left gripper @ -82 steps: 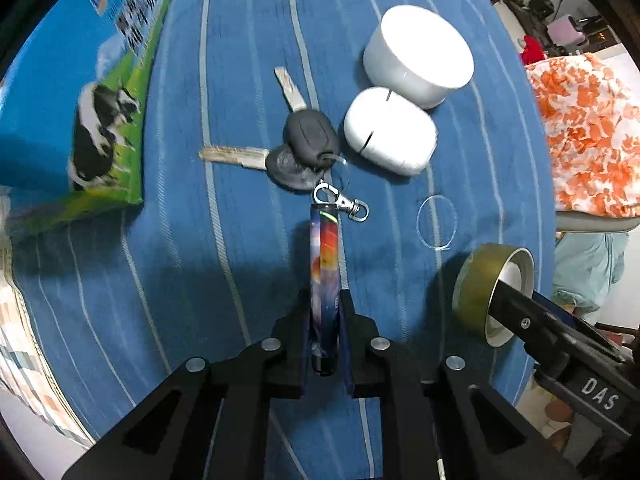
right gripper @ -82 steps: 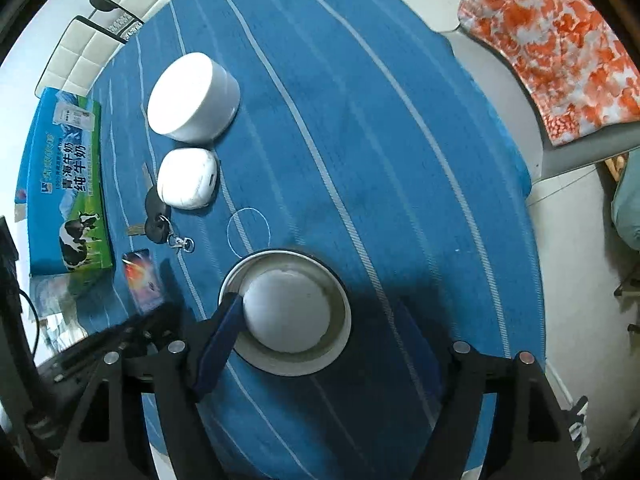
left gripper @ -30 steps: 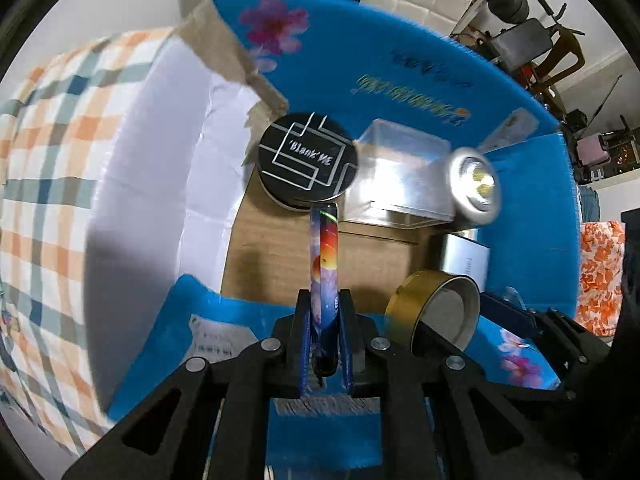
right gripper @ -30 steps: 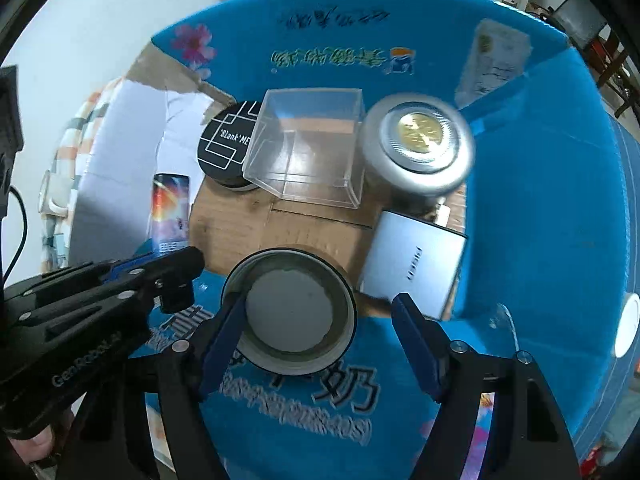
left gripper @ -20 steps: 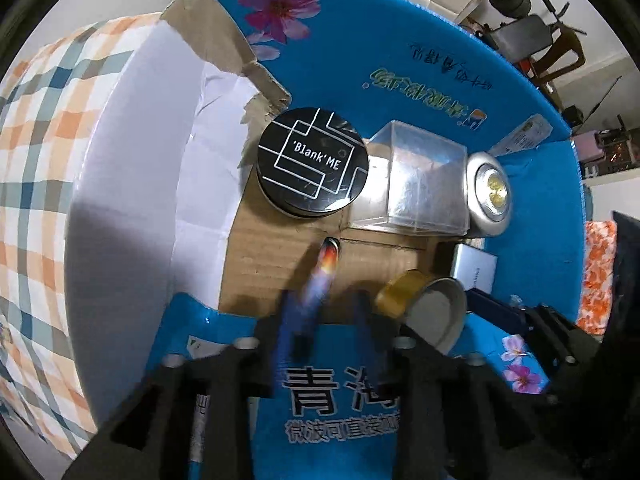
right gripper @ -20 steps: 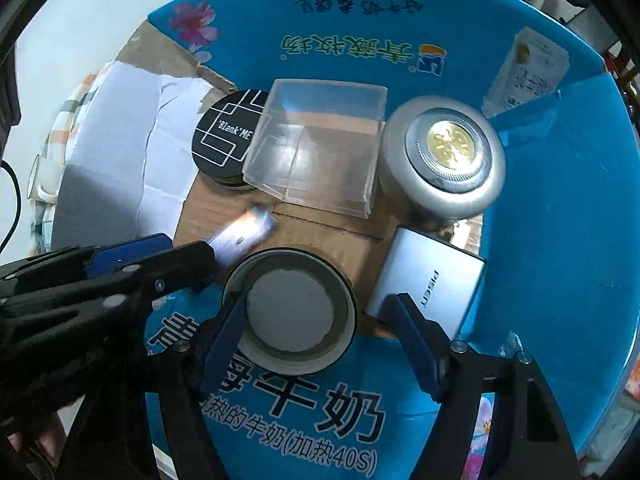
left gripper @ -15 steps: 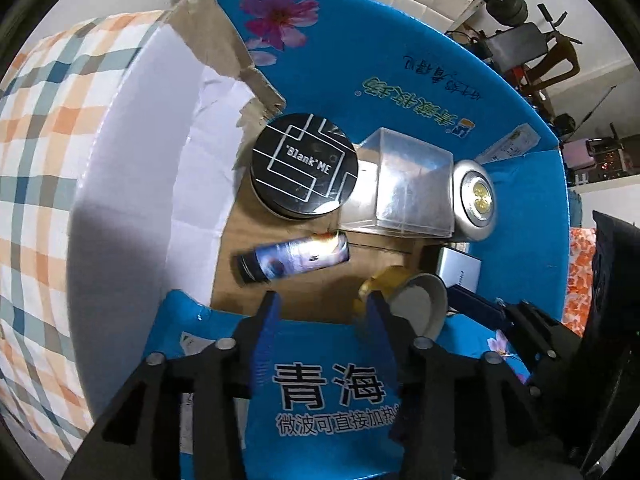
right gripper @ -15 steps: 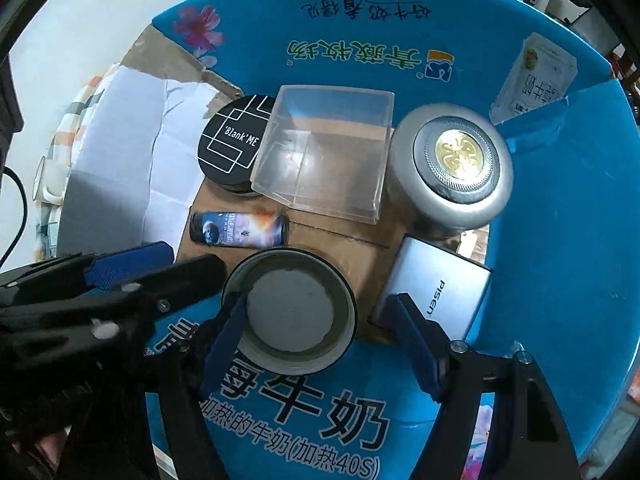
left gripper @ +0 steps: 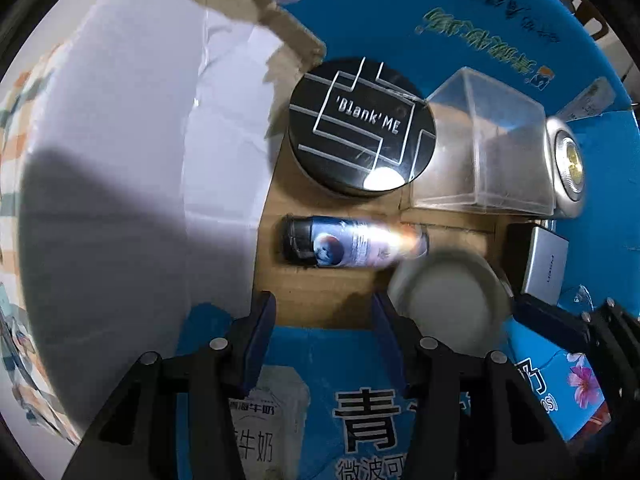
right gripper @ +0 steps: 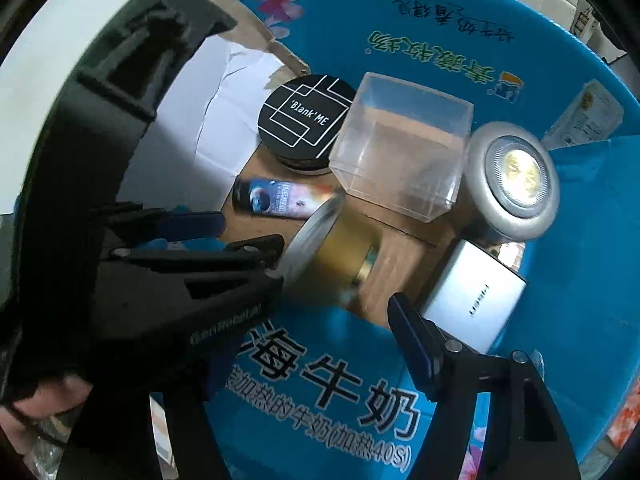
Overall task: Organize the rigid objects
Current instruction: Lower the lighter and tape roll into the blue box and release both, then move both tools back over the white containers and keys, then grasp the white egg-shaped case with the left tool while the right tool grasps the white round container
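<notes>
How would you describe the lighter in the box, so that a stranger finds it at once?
Look inside the blue cardboard box, at its brown floor. In front of the round black tin lies the lighter, flat on its side. Only it is slim, with a planet picture.

Inside the carton (left gripper: 472,40), the round tin (left gripper: 362,130) sits left of the clear box (left gripper: 486,152); the lighter (left gripper: 352,246) lies in front of the tin, and the tape roll (right gripper: 336,256) is at the lighter's right end.

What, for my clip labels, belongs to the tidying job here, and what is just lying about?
Job in hand: blue cardboard box; lighter lying on its floor; gold round tin, tilted and blurred.
Lying about: black tin, clear plastic box, silver round tin, silver power bank, all resting inside; checked cloth outside.
</notes>
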Available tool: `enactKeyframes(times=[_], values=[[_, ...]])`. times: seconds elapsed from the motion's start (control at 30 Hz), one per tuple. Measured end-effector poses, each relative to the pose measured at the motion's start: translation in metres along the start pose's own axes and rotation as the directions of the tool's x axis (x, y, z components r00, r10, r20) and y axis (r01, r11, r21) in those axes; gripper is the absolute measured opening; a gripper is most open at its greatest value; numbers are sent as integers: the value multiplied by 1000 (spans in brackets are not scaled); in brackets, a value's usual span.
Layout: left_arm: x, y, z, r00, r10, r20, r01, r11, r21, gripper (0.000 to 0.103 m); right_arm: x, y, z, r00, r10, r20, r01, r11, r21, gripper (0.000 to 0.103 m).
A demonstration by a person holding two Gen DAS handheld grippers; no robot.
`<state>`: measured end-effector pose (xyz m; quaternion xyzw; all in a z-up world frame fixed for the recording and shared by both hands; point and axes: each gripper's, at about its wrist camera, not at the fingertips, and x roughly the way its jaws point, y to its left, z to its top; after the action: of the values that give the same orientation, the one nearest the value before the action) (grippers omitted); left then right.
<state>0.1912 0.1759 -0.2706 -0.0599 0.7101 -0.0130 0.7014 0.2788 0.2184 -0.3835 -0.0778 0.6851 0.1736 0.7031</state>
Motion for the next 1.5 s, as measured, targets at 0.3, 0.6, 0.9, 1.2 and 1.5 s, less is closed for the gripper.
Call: enactKeyframes(times=[0.3,0.6,0.9,1.2,1.5], values=[[-47,7,-9,996,-64,63,67,997,-48,47,-63,-43,-33,995,-13,97,1,993,122,75],[-144,-58,-33,959,-73,274,67,997,30,62,-149,-104,-83,967,-107,231,24,943,333,79],[-150,-211,-52,946,-159,284,99,972,214,62,-193,-239,-177,953,-227,198,65,796,602,79],[-91,-293,-55,963,-4,270,-50,980,193,62,-90,-333,-159,983,-182,28,130,793,595,79],[-70,-322,-47,951,112,287,-163,974,159,62,-45,-353,-157,991,-136,-9,117,812,573,71]])
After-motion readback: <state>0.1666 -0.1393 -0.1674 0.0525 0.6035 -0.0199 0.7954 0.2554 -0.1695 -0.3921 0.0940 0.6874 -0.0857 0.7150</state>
